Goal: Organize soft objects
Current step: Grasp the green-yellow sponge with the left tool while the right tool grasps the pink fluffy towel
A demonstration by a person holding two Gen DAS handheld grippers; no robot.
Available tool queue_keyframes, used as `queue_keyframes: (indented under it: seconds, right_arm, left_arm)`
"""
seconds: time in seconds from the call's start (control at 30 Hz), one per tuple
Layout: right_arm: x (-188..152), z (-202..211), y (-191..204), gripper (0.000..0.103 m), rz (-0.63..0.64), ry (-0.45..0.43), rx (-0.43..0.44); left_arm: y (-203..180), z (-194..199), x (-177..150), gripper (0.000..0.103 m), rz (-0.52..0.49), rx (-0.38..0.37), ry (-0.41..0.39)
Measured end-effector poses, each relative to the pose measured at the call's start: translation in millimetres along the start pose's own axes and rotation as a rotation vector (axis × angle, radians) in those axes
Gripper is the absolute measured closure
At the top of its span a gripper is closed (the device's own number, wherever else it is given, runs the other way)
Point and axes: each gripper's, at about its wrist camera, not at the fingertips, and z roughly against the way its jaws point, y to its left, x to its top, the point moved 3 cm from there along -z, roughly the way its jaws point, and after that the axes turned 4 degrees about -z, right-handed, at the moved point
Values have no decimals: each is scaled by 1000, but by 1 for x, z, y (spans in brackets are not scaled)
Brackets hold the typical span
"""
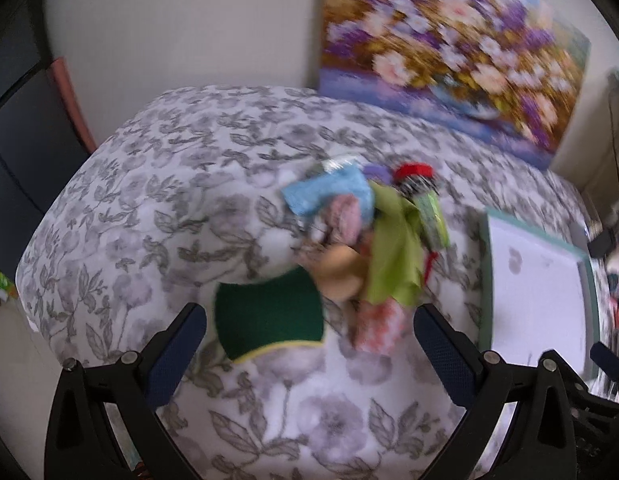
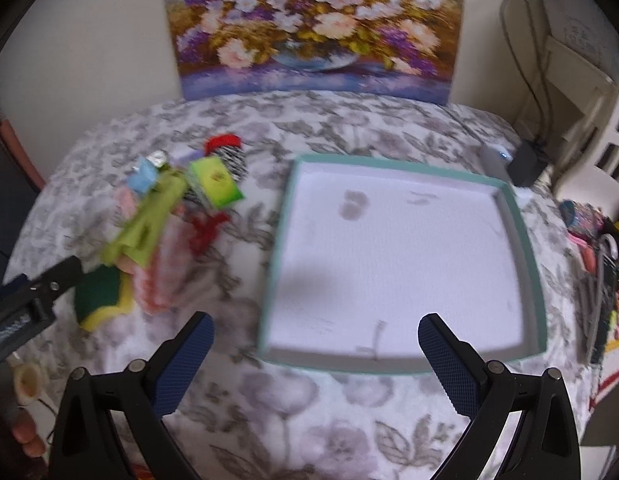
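Observation:
A pile of soft things lies on the floral cloth: a green-and-yellow sponge (image 1: 269, 312), a lime green cloth (image 1: 393, 248), a light blue cloth (image 1: 329, 192), a pink item (image 1: 345, 216) and a pink-white cloth (image 1: 381, 328). My left gripper (image 1: 309, 352) is open, its fingers either side of the sponge's near edge. In the right wrist view the pile (image 2: 157, 216) lies at left, with the sponge (image 2: 101, 296) next to the left gripper's finger (image 2: 49, 280). My right gripper (image 2: 315, 360) is open and empty at the near edge of a shallow teal-rimmed white tray (image 2: 525, 236).
A flower painting (image 2: 313, 28) leans on the wall behind the table. Clutter of tools and colourful items (image 2: 601, 248) lies at the right edge. A dark box and cables (image 2: 525, 164) sit at the back right. A tape roll (image 2: 27, 380) is at lower left.

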Motion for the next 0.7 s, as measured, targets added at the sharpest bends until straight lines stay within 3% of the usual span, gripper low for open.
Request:
queue_keyframes:
  seconds: [0.2, 0.33, 0.7]
  right_arm:
    - [15, 0, 42, 0, 70, -4, 91]
    - [20, -10, 68, 0, 102, 20, 143]
    - [3, -65, 108, 6, 198, 136, 199]
  left_arm:
    - [41, -8, 8, 0, 155, -33, -33]
    - [52, -21, 7, 0, 177, -26, -35]
    - [66, -66, -9, 0, 183, 2, 128]
